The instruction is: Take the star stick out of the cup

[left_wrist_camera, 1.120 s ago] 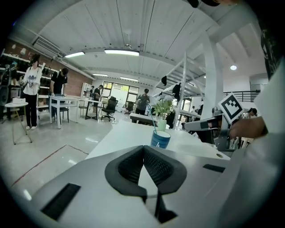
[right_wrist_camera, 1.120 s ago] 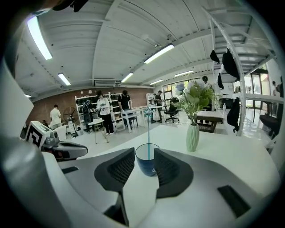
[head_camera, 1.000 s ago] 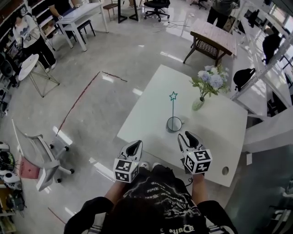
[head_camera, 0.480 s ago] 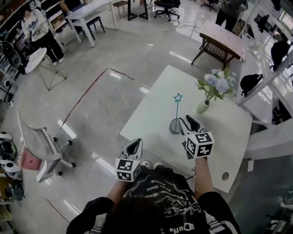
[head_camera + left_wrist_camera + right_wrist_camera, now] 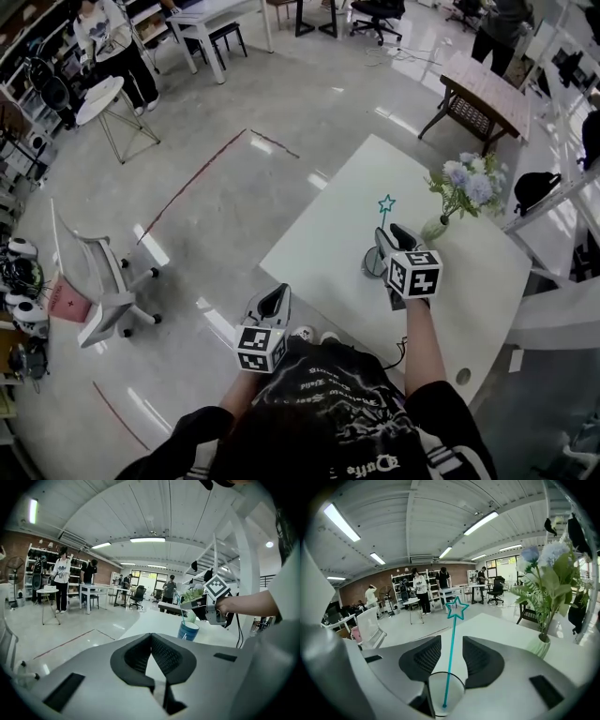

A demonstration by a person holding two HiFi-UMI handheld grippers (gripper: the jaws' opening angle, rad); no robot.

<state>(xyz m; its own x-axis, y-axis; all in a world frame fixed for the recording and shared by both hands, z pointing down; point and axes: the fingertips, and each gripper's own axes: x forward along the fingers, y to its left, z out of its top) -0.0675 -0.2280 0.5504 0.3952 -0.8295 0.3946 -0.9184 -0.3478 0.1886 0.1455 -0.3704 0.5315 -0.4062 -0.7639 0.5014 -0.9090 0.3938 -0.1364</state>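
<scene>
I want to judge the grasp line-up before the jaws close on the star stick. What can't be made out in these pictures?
Head view: the right gripper covers most of the cup; only the top of the star stick shows.
Right gripper view: the gripper's own body hides the cup's outer wall and foot.
Left gripper view: the star stick is too thin and distant to follow up to its star.

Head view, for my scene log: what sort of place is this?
Likely an open-plan office or lab workspace: white desks, a white swivel chair on the polished floor, and shelving against a brick wall.
</scene>
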